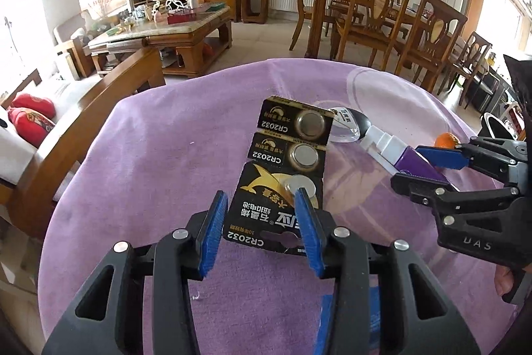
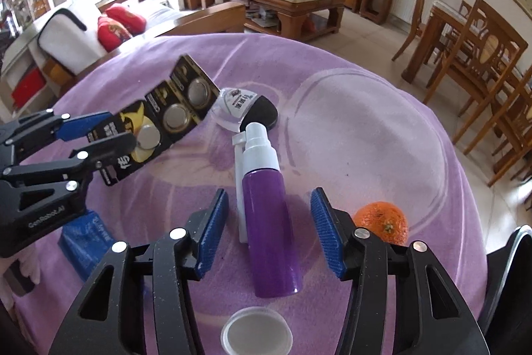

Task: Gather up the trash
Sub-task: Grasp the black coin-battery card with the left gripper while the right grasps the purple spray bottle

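Observation:
A black and gold card of button batteries (image 1: 286,155) (image 2: 173,108) lies on the purple cloth (image 2: 365,138). My left gripper (image 1: 261,192) (image 2: 121,128) grips its near end by the side edges, between the blue pads. A purple spray bottle (image 2: 269,222) (image 1: 415,162) with a white nozzle lies on the cloth. My right gripper (image 2: 270,191) (image 1: 407,165) straddles the bottle, open, with a gap at each pad. A clear blister pack (image 2: 246,108) (image 1: 345,125) with a black piece rests beyond the nozzle.
An orange (image 2: 382,222) sits just right of my right gripper. A white cap (image 2: 256,335) lies under it, and a blue packet (image 2: 83,242) lies below my left gripper. Wooden chairs, a sofa and a coffee table stand around the round table.

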A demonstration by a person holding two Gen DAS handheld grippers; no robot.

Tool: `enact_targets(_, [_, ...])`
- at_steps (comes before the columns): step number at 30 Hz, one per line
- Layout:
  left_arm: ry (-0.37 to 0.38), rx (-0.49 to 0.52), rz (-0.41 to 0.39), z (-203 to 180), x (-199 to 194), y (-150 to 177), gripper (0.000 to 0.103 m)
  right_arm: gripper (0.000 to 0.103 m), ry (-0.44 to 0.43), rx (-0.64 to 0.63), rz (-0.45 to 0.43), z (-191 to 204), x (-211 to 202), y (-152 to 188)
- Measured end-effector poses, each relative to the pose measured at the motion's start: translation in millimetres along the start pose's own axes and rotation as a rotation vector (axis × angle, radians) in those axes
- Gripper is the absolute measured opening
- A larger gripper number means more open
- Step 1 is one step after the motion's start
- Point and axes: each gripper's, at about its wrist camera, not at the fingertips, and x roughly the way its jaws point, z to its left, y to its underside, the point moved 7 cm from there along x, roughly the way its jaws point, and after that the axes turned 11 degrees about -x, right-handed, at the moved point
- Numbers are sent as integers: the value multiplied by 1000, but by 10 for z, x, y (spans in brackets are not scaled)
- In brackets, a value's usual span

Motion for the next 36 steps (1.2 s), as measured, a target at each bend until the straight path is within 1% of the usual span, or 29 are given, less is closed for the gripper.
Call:
enact_targets(1, [2,-2,3,-1,4,8,41,32,-3,7,-1,-7,-2,-7])
enact_targets(2, [5,-1,8,-3,14,11,40,30,-6,12,-1,-13,-7,-9])
enact_targets(4, [13,-9,10,1,12,3,41,30,-28,32,-10,-19,-42,-2])
enact_targets(6, [47,-20,15,-10,-2,2,42,30,-41,57,-32,-39,-108,27])
enact_targets(7, [67,-22,16,-36,-16,3,45,30,-55,77,-51,-56,-145,36])
enact_targets(8, [79,-25,14,-57,-28,-6,49,30,-71,101,-68,-77,-185,45])
enact_targets(9, [84,-26,13,-79,-27,-17,66,30,-87,128,-85,-96,-219,61])
enact_targets(10, [68,-22,5,-90,-19,-40,86,30,-95,148,-98,-110,-236,82])
enact_targets(11, [49,-18,-7,-94,-11,-69,90,30,-94,160,-106,-113,-237,104])
enact_targets(12, [39,-8,-9,-114,7,-97,91,30,-88,162,-107,-121,-229,131])
enact_targets(14, [5,27,24,-156,127,-111,92,30,-84,157,-101,-127,-211,169])
enact_targets(16, [-67,75,67,-185,289,-63,96,30,-86,154,-101,-116,-206,185])
enact_targets(19, [-39,49,84,-129,318,-86,97,30,-47,109,-101,-39,-197,191])
enact_targets(21, [-33,65,86,-115,290,-68,91,30,-53,95,-106,5,-209,199])
enact_targets(23, [-43,50,66,-34,210,-65,67,29,-59,93,-116,23,-227,201])
enact_targets(24, [-44,35,65,22,172,-61,60,28,-53,92,-129,27,-251,191])
enact_targets(25, [-37,25,57,62,139,-53,59,26,-53,96,-143,10,-284,187])
enact_targets(30, [12,-12,11,163,-59,57,58,26,-76,144,-205,-93,-438,178])
enact_targets(31, [29,-15,-5,171,-133,77,58,25,-80,150,-218,-113,-474,177])
enact_targets(32, [42,-22,-16,175,-197,82,58,20,-86,154,-230,-128,-508,168])
enact_targets(36, [74,-28,-92,157,-502,46,58,19,-98,155,-274,-151,-630,147])
